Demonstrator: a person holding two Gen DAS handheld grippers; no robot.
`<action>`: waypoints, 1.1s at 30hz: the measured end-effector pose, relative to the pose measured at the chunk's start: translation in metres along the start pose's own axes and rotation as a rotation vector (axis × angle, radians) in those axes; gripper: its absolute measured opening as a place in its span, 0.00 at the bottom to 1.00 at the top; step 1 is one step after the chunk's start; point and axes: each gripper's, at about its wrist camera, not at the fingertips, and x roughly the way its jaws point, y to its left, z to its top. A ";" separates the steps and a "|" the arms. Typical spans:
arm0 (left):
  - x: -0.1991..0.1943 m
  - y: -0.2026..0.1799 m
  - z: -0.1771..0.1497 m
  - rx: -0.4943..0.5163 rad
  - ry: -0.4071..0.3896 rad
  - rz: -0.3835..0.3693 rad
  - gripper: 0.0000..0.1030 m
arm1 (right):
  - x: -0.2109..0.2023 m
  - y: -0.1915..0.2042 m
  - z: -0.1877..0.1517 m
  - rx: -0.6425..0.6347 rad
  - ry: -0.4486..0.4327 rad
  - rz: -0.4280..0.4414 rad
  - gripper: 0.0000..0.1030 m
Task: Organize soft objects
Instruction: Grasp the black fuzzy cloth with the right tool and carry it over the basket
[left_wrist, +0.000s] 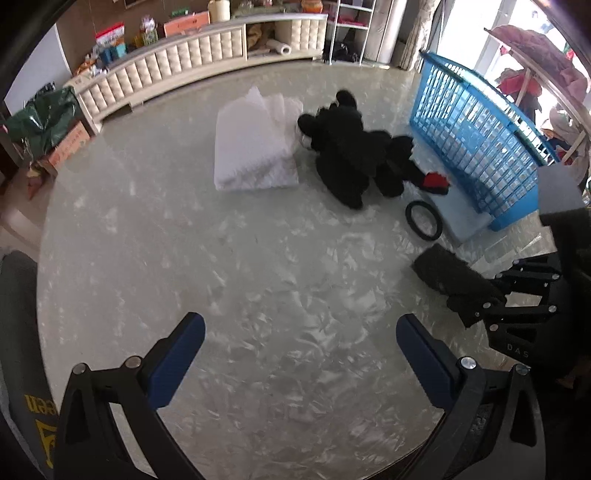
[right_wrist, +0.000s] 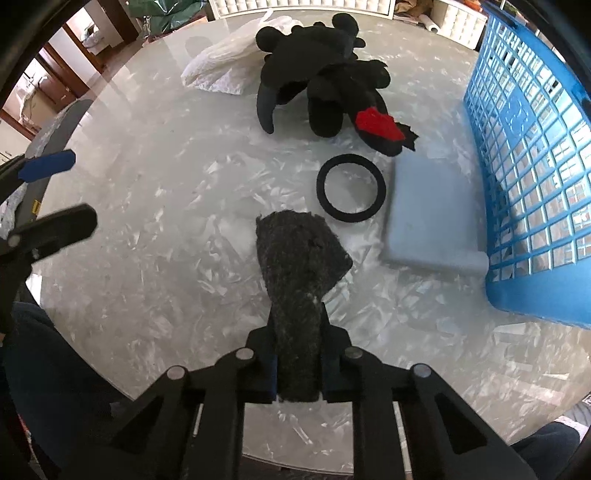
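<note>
— Fingers of the right gripper (right_wrist: 297, 354) clamp the dark grey felt strip (right_wrist: 299, 258) above the table, presumably bound for the blue plastic basket (right_wrist: 535, 155).
— And the left gripper (left_wrist: 301, 354)?
— Spread apart, empty.

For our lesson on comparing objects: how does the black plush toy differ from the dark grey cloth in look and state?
The black plush toy is bulky, with limbs and a red patch; the dark grey cloth is flat and plain. The plush toy lies free on the table, while the cloth is pinched by the right gripper. Both are dark, soft things outside the blue basket.
</note>
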 end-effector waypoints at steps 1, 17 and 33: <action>-0.004 -0.001 0.002 0.004 -0.009 -0.004 1.00 | -0.001 -0.001 -0.001 0.003 0.001 0.015 0.13; -0.025 -0.014 0.039 0.054 -0.051 0.013 1.00 | -0.090 -0.025 0.013 -0.064 -0.108 0.089 0.13; -0.015 0.016 0.095 0.045 -0.051 -0.050 1.00 | -0.164 -0.074 0.037 -0.050 -0.240 0.057 0.13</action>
